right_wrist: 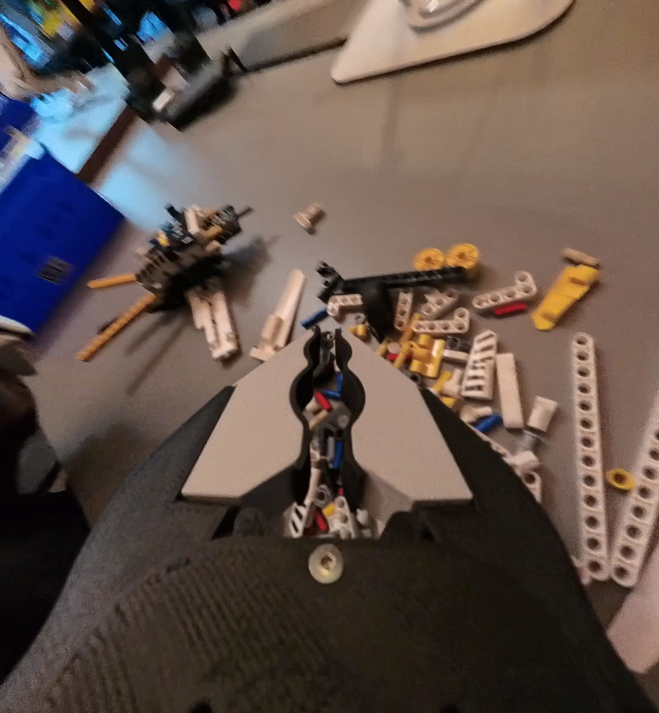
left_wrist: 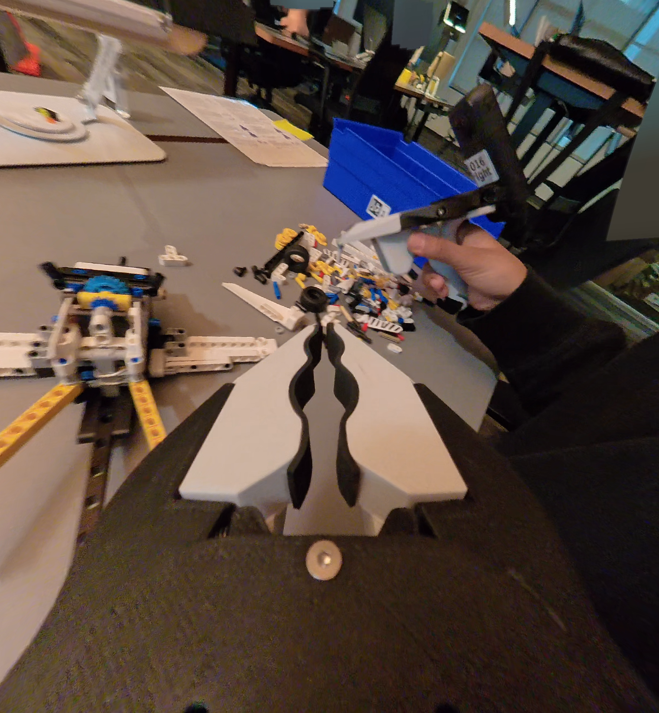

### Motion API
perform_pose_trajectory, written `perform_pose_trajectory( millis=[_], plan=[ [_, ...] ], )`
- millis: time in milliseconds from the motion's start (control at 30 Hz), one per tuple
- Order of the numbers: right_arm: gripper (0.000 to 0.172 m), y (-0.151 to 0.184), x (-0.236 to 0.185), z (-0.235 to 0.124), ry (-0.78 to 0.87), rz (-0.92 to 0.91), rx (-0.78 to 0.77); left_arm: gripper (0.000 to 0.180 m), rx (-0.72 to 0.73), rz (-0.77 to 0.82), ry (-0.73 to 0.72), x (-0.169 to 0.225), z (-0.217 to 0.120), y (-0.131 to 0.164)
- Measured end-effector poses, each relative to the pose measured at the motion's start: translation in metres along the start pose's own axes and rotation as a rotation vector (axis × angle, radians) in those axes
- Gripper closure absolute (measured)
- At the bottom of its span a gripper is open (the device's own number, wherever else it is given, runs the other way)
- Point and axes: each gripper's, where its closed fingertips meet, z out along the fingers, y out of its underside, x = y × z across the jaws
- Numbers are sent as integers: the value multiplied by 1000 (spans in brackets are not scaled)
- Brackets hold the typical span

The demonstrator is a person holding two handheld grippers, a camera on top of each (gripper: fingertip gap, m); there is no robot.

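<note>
Two grippers work over a grey table. At left sits a part-built white, black and yellow brick model. The left gripper has its tips drawn together, apparently pinching a thin black piece just under a small black tyre. Rightward, above the loose brick pile, the right gripper clamps a small dark pin. A blue bin stands behind.

A blue bin and printed sheet lie on the grey table.
</note>
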Motion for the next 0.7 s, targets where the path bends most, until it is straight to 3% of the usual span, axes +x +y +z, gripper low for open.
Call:
perform_pose_trajectory(
  millis=[167, 367, 533, 700],
  plan=[
    [165, 18, 20, 8, 97, -15, -89, 179, 59, -23, -158, -46, -34, -11],
    [140, 1, 25, 2, 134, -27, -5, 178, 122, -72, -312, -91, -83, -18],
    [139, -21, -6, 1, 124, -225, 82, 178, 131, -78, -357, -105, -95, -17],
    [142, -22, -46, 18, 94, -400, 78, 177, 107, -84, -329, -104, -86, -11]
  ],
)
